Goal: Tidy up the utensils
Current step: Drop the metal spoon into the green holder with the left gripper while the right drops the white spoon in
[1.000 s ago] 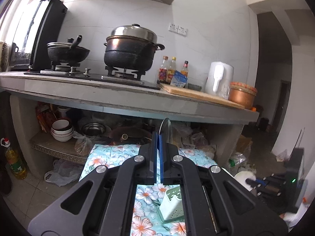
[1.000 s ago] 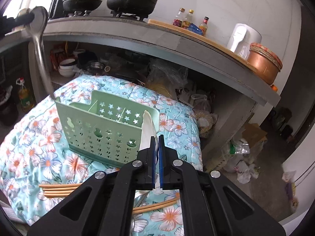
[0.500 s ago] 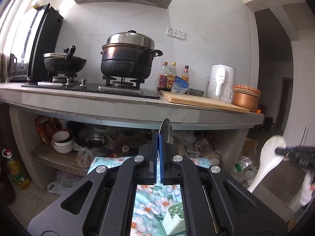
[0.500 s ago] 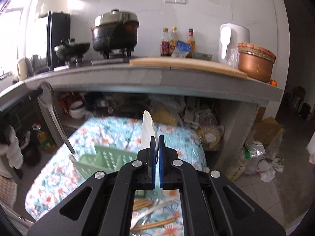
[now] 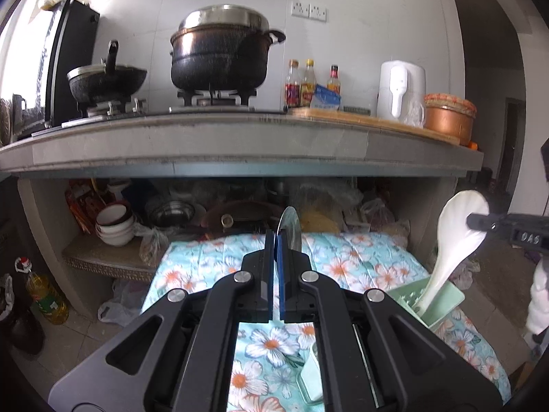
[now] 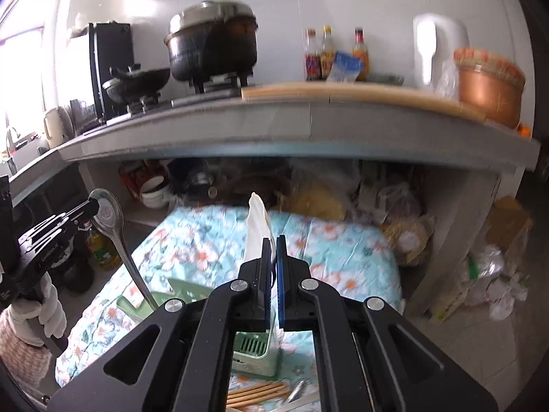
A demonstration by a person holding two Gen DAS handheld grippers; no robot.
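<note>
A: While both black two-finger tools are hovering over the flowered turquoise cloth (image 5: 360, 250), any writing showing?

B: Only "DAS" or similar on the right gripper (image 5: 470, 220), too small to trust. The three sauce bottles (image 5: 310, 84) are wearing labels I'm not reading.

A: And the grips?

B: The left gripper (image 5: 277, 237) is pinching a shiny metal spoon (image 6: 109, 221) by its round bowl, handle slanting down to the pale green perforated plastic utensil basket (image 6: 255, 350). The right one is clamping a glossy white ceramic soup spoon (image 5: 453, 240), its handle dipping into that basket.

A: Anything else lying there?

B: Several bamboo chopsticks (image 6: 255, 395) are lying on the cloth just beside the basket, count unclear.
</note>
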